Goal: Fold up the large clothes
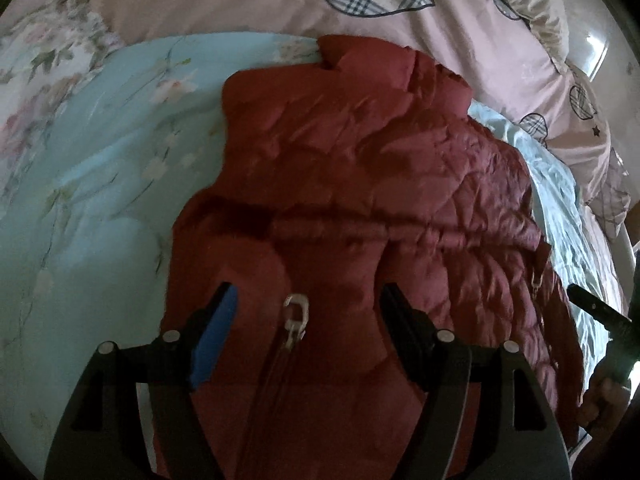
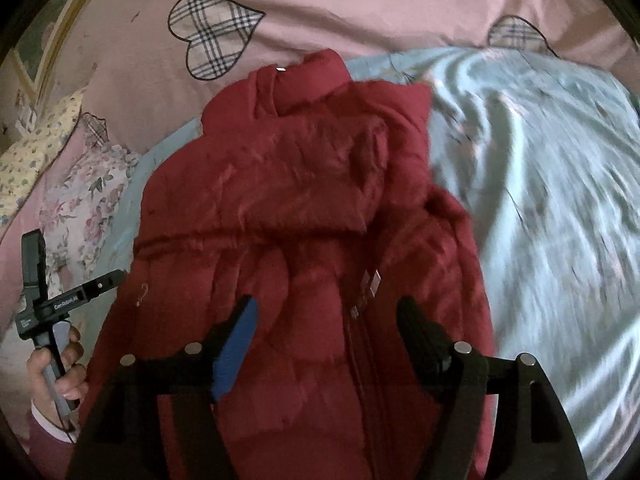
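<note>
Red quilted jacket (image 1: pixel 360 200) lies on the blue floral sheet (image 1: pixel 100 184), collar toward the pink heart-print duvet (image 2: pixel 360 12), zipper pull (image 1: pixel 295 312) at the near end. Left gripper (image 1: pixel 306 320) and right gripper (image 2: pixel 326 332) both hover over it, jaws wide, holding nothing. Jacket looks puffy, soft, light, slick-shelled; likely springs back. Best grabbed at hem corners or shoulder seams, not mid-panel.

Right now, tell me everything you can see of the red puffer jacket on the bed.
The red puffer jacket is quilted and slightly shiny. It lies flat on the light blue floral sheet, collar toward the pink duvet, sleeves folded in. A silver zipper pull shows near its hem. Neither open gripper holds it.
</note>
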`<state>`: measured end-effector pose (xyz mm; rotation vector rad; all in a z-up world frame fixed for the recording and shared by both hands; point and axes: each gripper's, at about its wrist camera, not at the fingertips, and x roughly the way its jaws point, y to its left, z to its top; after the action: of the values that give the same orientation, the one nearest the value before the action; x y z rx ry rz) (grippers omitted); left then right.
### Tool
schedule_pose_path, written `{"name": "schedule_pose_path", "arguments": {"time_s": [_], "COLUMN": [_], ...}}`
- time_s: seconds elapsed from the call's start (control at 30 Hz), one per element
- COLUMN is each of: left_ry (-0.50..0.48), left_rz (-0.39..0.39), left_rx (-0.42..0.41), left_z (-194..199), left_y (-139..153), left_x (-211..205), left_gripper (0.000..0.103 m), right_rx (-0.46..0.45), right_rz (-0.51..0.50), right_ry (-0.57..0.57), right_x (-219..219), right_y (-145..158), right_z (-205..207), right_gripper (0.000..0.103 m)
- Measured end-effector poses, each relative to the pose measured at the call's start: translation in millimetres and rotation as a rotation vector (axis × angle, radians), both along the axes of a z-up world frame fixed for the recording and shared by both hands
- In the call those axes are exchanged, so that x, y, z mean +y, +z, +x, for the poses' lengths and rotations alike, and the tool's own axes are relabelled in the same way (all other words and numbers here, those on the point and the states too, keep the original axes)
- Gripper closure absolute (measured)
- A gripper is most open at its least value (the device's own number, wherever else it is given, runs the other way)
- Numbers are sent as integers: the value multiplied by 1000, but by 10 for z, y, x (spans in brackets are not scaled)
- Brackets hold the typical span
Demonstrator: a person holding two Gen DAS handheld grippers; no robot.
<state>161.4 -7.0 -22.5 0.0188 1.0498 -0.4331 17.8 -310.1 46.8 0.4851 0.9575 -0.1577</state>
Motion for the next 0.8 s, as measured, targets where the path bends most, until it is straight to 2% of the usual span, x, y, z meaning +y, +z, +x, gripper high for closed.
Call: {"name": "schedule_pose_path", "arguments": {"time_s": [0.47,0.8], "left_ry": [58,64], "left_rz": [-8,15], "left_rx": [34,57], "left_z": [-501,-744], "left_y": [-38,-135], "left_x": [615,955], "left_gripper": [30,30], "right_rx": [4,32], "right_rz": [29,40], "right_ry": [-109,-162], "right_x": [-87,-96], "right_y": [86,64], "right_z": [-853,-1204], "right_gripper": [25,23]}}
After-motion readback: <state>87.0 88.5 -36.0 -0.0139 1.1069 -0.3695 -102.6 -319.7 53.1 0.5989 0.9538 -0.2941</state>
